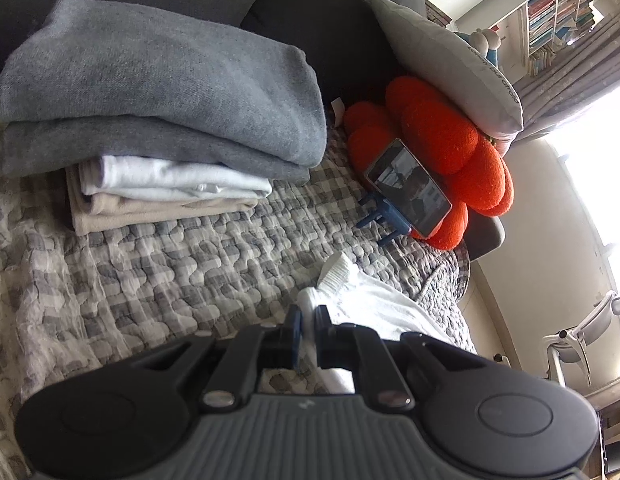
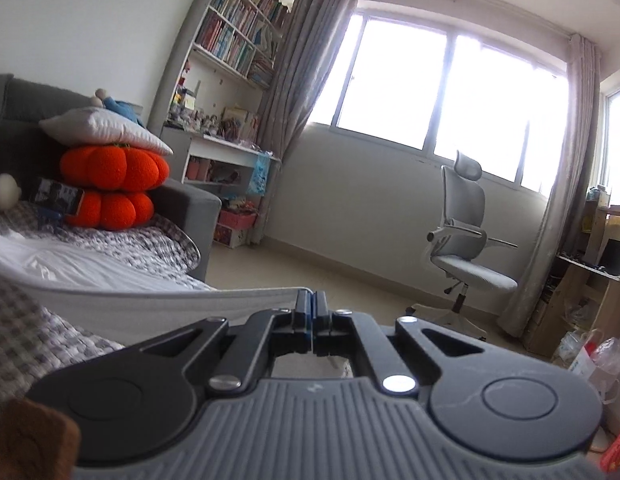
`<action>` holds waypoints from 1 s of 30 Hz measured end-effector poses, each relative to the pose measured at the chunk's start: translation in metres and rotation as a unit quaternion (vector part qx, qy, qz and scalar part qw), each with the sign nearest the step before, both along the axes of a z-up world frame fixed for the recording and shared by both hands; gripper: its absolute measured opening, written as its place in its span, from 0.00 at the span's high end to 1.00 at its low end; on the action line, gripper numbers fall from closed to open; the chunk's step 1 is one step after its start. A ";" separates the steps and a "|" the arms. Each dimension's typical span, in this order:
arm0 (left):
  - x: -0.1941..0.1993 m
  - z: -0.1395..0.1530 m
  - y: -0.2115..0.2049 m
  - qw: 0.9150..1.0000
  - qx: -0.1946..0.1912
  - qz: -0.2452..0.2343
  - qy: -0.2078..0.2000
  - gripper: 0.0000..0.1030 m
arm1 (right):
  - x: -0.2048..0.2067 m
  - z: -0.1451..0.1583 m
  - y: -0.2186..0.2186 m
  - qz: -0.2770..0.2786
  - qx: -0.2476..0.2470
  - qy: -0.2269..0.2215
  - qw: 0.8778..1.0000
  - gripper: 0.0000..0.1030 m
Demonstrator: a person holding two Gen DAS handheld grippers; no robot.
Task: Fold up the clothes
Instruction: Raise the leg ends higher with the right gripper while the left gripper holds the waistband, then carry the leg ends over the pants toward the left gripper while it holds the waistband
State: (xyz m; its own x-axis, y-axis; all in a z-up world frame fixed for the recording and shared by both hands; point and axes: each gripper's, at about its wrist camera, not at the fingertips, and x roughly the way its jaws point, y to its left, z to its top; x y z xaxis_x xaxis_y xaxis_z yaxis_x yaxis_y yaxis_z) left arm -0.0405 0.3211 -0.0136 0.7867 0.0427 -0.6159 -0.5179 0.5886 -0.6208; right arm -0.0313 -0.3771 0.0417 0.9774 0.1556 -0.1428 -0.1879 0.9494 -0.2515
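Left gripper (image 1: 308,316) is pinching a fold of the white garment (image 1: 374,304) between nearly closed jaws, near the front edge of the checked quilt (image 1: 170,256). Right gripper (image 2: 312,300) is clamping the garment's hem (image 2: 170,294) with jaws fully closed, the hem stretching taut leftward toward the sofa (image 2: 194,208), beyond the quilt's edge. A stack of folded clothes (image 1: 158,120) is resting toward the quilt's back edge. A phone (image 1: 408,188) is leaning against orange cushions (image 1: 442,140) at the quilt's far end.
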 end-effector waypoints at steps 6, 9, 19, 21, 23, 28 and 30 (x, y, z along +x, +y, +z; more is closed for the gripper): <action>0.002 -0.006 0.006 1.000 -0.006 0.009 0.007 0.93 | 0.010 -0.006 0.005 -0.005 -0.008 0.017 1.000 1.00; 0.003 -0.010 0.007 1.000 -0.011 0.011 0.012 0.93 | 0.018 -0.012 0.010 -0.014 -0.016 0.027 0.999 1.00; 0.011 -0.008 0.004 1.000 -0.007 0.011 0.020 0.93 | 0.052 -0.017 0.028 -0.047 -0.038 0.025 0.998 1.00; 0.010 -0.008 0.003 1.000 -0.008 0.011 0.021 0.93 | 0.059 -0.019 0.027 -0.058 -0.022 0.027 0.998 1.00; 0.009 -0.011 0.002 1.000 -0.011 0.012 0.023 0.93 | 0.065 -0.021 0.028 -0.066 -0.025 0.028 0.997 1.00; 0.005 -0.015 -0.002 1.000 -0.003 0.009 0.028 0.93 | 0.073 -0.027 0.030 -0.077 -0.028 0.034 0.996 1.00; 0.004 -0.017 -0.002 1.000 -0.011 0.010 0.028 0.93 | 0.074 -0.025 0.031 -0.076 -0.022 0.032 0.996 1.00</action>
State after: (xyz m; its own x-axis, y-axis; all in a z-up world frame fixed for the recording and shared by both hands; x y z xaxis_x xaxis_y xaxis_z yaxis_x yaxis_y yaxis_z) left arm -0.0369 0.3195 -0.0306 0.7505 0.0445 -0.6593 -0.5632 0.5649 -0.6030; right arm 0.0430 -0.3456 0.0163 0.9779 -0.0011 -0.2093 -0.0601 0.9564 -0.2858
